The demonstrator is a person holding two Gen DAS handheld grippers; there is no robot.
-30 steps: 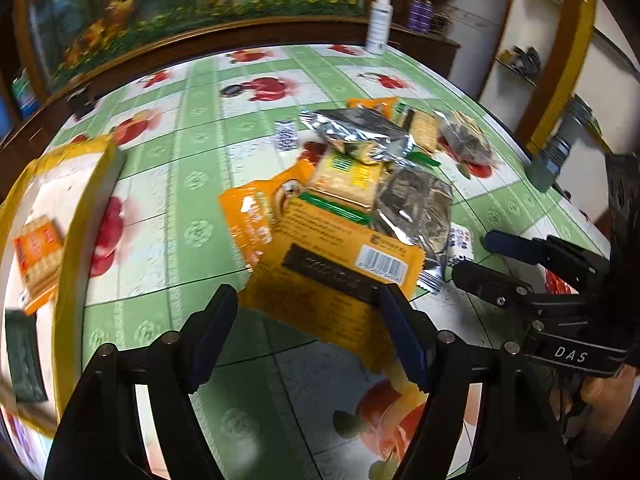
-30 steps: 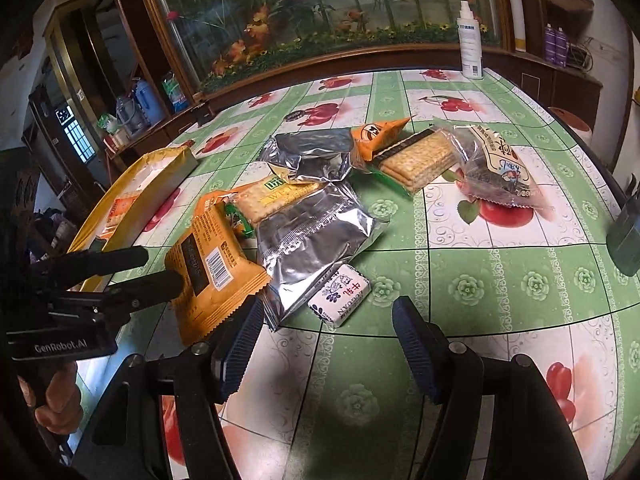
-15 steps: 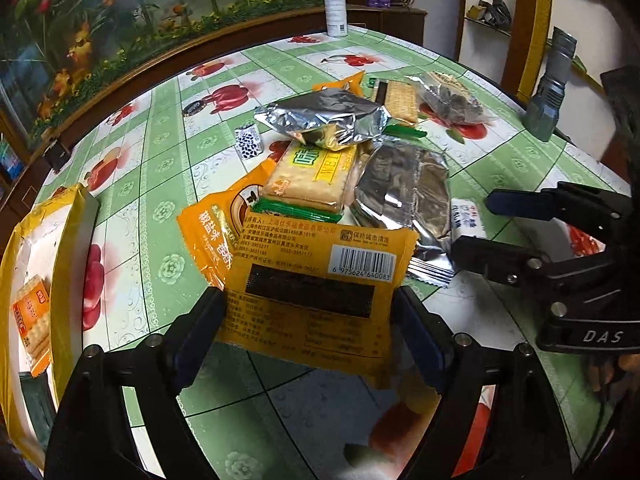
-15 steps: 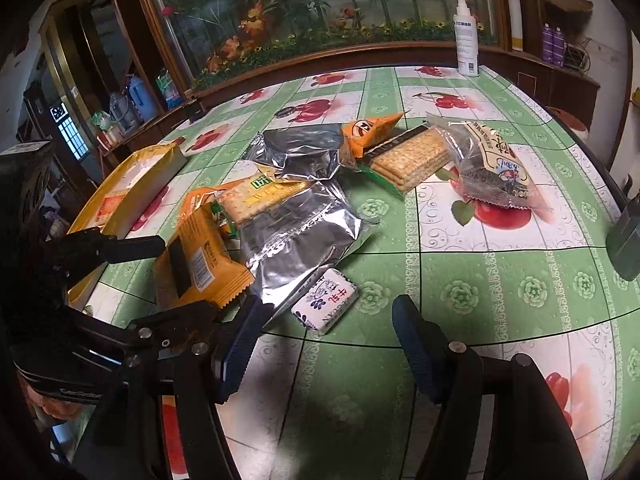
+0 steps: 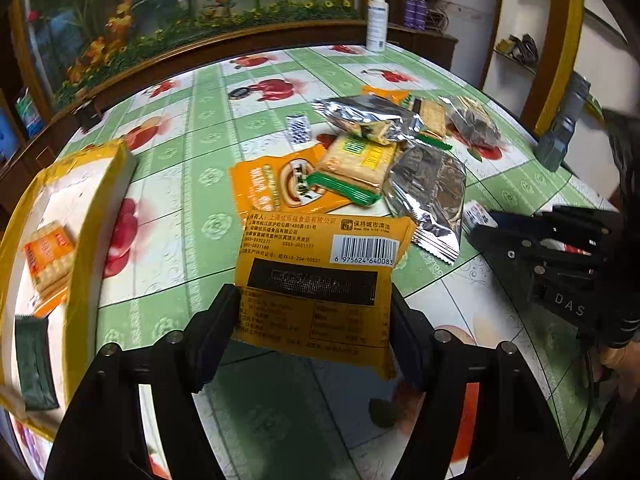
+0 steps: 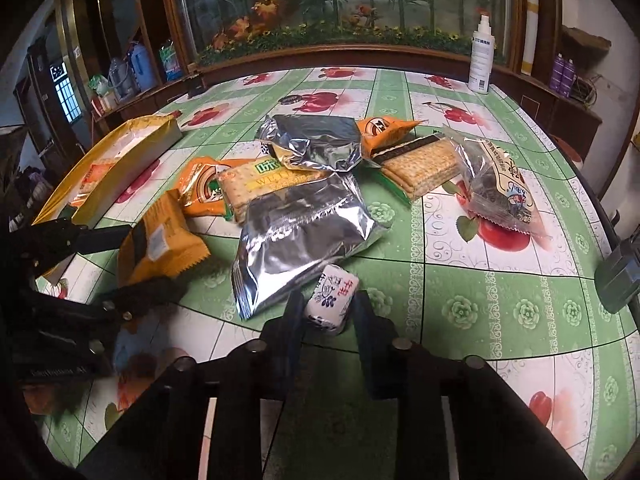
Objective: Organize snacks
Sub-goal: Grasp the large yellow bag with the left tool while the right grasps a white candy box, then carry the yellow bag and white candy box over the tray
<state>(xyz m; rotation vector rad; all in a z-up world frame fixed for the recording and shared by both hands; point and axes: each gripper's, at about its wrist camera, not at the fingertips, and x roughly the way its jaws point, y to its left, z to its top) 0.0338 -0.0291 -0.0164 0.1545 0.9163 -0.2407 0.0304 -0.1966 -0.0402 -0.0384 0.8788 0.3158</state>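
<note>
Snack sorting barely begun.
Left gripper [image 5: 316,332] fingers pinching orange packet [image 5: 320,280], right gripper [image 6: 326,312] fingers pinching small candy [image 6: 331,298]; most snacks left on tabletop [image 6: 480,280], few in yellow box [image 5: 92,184].

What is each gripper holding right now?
Left gripper: closed on the orange packet; its jaws have just been closing.
Right gripper: shut on the small white candy.

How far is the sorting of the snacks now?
Early. Done: two packets lie in the yellow box. In hand: the left claw grips an orange packet; the right claw has just closed on a small white candy. Left: the pile of snacks.
</note>
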